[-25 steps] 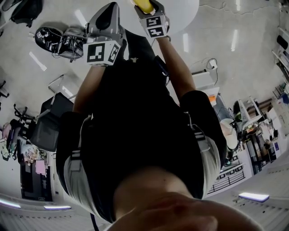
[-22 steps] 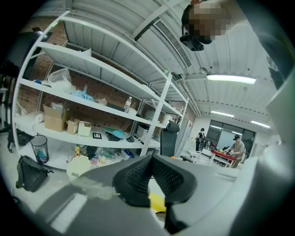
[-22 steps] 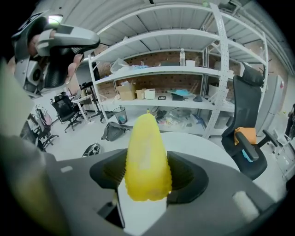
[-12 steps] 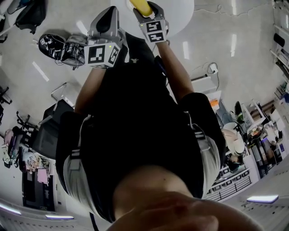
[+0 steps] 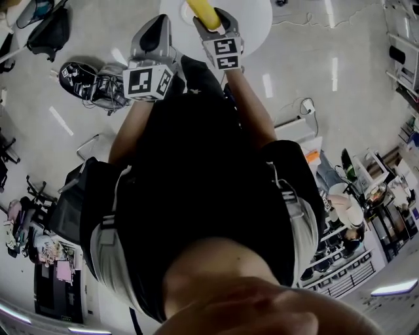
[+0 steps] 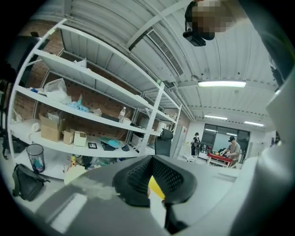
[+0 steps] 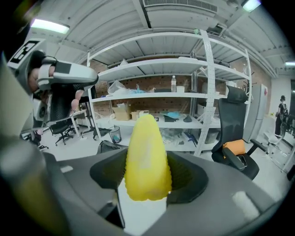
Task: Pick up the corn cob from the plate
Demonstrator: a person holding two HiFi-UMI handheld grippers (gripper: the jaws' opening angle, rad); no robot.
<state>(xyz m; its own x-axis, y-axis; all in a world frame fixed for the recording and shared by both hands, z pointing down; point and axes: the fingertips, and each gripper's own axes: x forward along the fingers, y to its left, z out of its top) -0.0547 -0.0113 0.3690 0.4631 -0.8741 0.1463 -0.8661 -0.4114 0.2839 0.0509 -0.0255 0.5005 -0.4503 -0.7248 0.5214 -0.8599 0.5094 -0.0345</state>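
Observation:
My right gripper [image 5: 209, 17] is shut on the yellow corn cob [image 5: 203, 12], held in the air above the white round table [image 5: 255, 19]. In the right gripper view the corn cob [image 7: 146, 159] stands up between the two dark pads, its pointed end away from the camera. My left gripper [image 5: 158, 22] hovers just left of it, shut, with nothing held. In the left gripper view its jaws [image 6: 150, 173] meet at the tips, and a sliver of yellow shows through the slit below them. No plate is in view.
Bags [image 5: 88, 72] lie on the floor at the left and a dark chair [image 5: 69, 196] stands further down. White shelving [image 7: 184, 97] and an office chair [image 7: 235, 133] stand ahead. Several people [image 6: 230, 147] are at a far table.
Both grippers have risen, the right one more, taking the corn cob up away from the white table. Neither pair of jaws has visibly moved.

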